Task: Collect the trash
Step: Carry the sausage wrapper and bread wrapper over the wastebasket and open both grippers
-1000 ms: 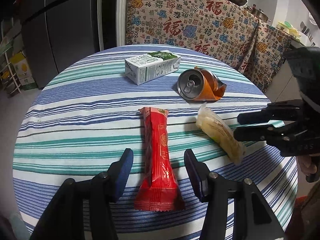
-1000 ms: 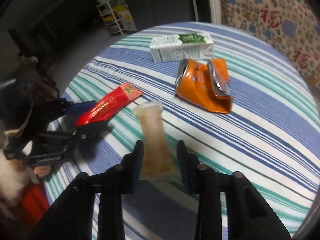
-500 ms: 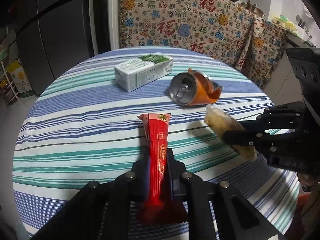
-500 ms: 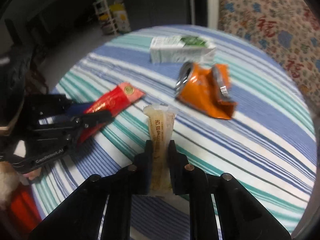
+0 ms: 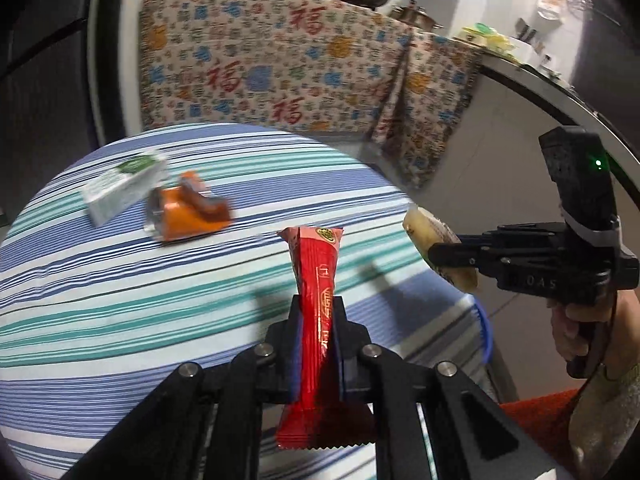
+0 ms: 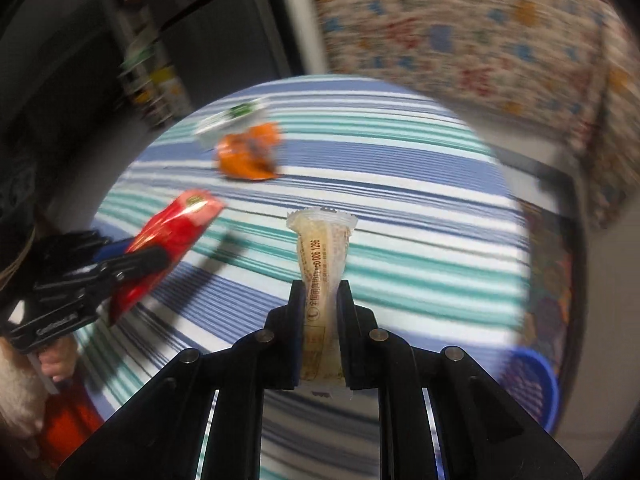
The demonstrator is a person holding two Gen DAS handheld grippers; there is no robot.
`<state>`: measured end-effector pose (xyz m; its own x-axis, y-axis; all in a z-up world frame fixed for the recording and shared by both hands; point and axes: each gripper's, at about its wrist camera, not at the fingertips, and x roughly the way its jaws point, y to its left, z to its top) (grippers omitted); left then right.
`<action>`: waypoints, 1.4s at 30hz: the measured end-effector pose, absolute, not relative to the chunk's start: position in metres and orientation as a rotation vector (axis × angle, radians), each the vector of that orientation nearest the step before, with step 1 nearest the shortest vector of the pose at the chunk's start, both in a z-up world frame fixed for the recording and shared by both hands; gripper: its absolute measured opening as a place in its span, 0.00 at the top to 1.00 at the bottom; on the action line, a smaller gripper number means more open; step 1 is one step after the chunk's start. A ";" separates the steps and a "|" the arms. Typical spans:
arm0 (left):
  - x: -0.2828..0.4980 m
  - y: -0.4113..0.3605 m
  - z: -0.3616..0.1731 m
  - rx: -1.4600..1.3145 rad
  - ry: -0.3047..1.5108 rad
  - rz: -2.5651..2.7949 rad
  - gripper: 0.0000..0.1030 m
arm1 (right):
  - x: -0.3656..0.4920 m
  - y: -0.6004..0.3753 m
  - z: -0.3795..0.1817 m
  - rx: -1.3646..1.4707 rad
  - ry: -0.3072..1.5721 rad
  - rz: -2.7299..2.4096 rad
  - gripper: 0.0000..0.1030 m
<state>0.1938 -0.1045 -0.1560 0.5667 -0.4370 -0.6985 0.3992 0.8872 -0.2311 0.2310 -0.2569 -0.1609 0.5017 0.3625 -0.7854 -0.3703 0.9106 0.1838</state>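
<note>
Nearest in the left wrist view, the left gripper is clamped on a long red foil snack wrapper, its black jaws pressed flat against the wrapper's waist; the crimped lower end hangs below the fingers and the upper end stands clear above the round table with its blue, teal and white striped cloth; in the right wrist view the right gripper is likewise closed tight on a pale, translucent yellowish plastic sachet with printed digits, which rises upright between the fingers, off the cloth.

To the right in the left view that same sachet juts from the other gripper past the table's edge, a person's hand wrapped round the black handle; low beside the table sits a blue plastic basket.

Farther back on the cloth lie a crushed orange drink can and, just behind and touching or nearly touching it, a white carton with green print, both blurred.

Beyond the table hangs a beige patterned fabric with red characters.
</note>
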 end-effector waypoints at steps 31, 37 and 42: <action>0.213 -0.422 -0.250 0.062 0.993 -0.792 0.88 | 0.171 -0.542 -0.242 0.317 1.081 -0.082 0.85; 0.213 -0.428 -0.260 0.085 0.987 -0.798 0.88 | 0.173 -0.547 -0.244 0.348 1.064 -0.095 0.78; 0.217 -0.433 -0.271 0.081 1.004 -0.800 0.51 | 0.174 -0.557 -0.244 0.376 1.040 -0.135 0.71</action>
<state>0.2175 -0.4334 -0.2714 0.2839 -0.5617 -0.7771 0.6324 0.7189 -0.2885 0.1743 -0.5572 -0.2441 0.5046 0.0676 -0.8607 0.2851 0.9280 0.2400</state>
